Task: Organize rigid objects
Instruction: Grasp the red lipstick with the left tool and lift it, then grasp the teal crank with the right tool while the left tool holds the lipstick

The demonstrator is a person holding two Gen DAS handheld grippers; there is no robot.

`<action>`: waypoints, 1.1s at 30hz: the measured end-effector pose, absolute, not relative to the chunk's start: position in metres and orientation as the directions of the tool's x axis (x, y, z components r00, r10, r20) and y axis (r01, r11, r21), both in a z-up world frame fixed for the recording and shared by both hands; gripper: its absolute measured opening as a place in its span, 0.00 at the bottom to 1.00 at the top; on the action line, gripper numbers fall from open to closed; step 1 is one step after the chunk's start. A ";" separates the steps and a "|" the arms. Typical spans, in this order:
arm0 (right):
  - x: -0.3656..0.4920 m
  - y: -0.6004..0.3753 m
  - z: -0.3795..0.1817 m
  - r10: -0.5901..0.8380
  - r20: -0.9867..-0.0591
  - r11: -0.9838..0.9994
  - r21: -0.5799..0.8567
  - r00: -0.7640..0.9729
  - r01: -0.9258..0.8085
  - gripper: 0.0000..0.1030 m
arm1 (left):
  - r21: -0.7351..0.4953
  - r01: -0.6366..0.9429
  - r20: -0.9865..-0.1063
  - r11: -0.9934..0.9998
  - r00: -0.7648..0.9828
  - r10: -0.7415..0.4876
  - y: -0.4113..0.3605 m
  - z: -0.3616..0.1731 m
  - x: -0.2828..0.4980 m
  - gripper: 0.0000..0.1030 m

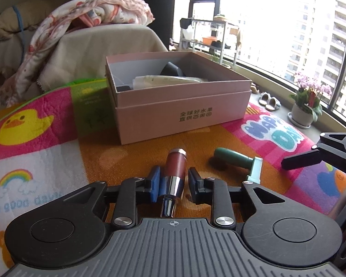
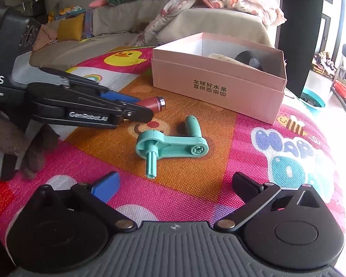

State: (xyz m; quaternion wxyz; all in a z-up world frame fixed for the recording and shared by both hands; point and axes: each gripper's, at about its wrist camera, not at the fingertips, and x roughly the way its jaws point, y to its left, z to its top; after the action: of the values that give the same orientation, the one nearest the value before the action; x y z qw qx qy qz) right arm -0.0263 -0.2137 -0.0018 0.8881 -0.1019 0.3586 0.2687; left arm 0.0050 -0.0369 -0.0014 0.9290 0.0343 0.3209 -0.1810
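Observation:
A dark red tube with a chrome cap lies on the orange patch of the play mat. My left gripper is shut on it, one pad on each side; in the right wrist view the left gripper comes in from the left with the tube's end sticking out. A mint-green crank handle lies flat on the mat just ahead of my right gripper, which is open with nothing between its fingers. The pink cardboard box stands open behind both objects.
Inside the box lie a dark object and a cream one. A sofa with a floral blanket sits behind. A potted flower and slippers stand by the window on the right. A gloved hand holds the left gripper.

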 end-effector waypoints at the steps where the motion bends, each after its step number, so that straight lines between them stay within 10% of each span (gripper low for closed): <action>1: -0.026 -0.214 -0.002 0.404 -0.691 0.835 0.011 0.599 -0.550 1.00 | -0.049 0.362 -0.611 0.931 0.726 -0.315 -0.037 -0.002 0.005 0.30; 23: -0.002 -0.218 0.010 0.320 -0.663 0.885 -0.047 0.677 -0.464 0.96 | -0.053 0.345 -0.592 0.937 0.745 -0.307 -0.031 -0.004 -0.011 0.24; 33: 0.024 -0.207 0.007 0.392 -0.675 0.871 0.053 0.625 -0.489 0.69 | -0.058 0.343 -0.595 0.938 0.743 -0.308 -0.030 -0.003 -0.010 0.24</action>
State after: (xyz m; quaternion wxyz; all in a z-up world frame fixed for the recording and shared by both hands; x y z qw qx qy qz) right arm 0.0239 -0.2068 0.0069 0.8990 -0.0675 0.3568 0.2450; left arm -0.0105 -0.0304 -0.0034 0.9330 0.0273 0.3136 -0.1744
